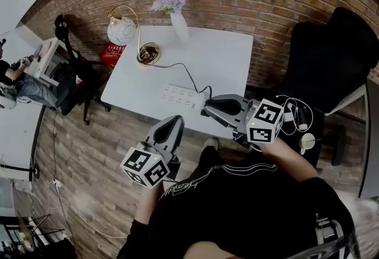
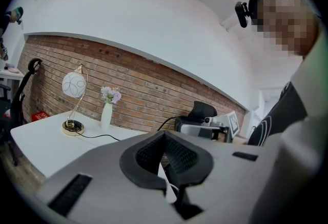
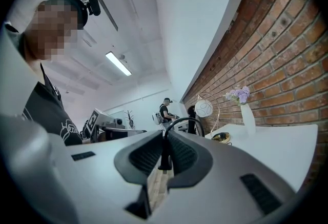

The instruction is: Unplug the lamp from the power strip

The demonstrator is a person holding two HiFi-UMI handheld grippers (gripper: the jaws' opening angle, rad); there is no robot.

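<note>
my right tool [image 3: 165, 136] is clamped on the lamp's black plug [image 3: 164, 159]. the plug stands upright between the ribbed pads and its cord [image 3: 180, 121] arches up and away from the tips. under the plug, in the right gripper view, i see brick-patterned floor.

from the head view the right tool [image 1: 208, 108] sits at the near edge of the white desk [image 1: 225, 56], just beside the right end of the power strip [image 1: 180, 96]. the strip lies flat near the front of the desk, long side toward me. the cord [image 1: 189, 74] runs across the desk from the lamp's gold base [image 1: 148, 53] toward that right end of the strip and my tool.

the lamp [image 1: 123, 31], with its round white shade, stands at the far left corner of the desk. a white vase [image 1: 179, 25] of purple flowers stands just beside it, against the brick wall.

my left tool [image 1: 176, 120] hangs below the desk's front edge, well short of the strip. in the left gripper view its pads [image 2: 151, 154] meet at the tips with nothing held between them.
</note>
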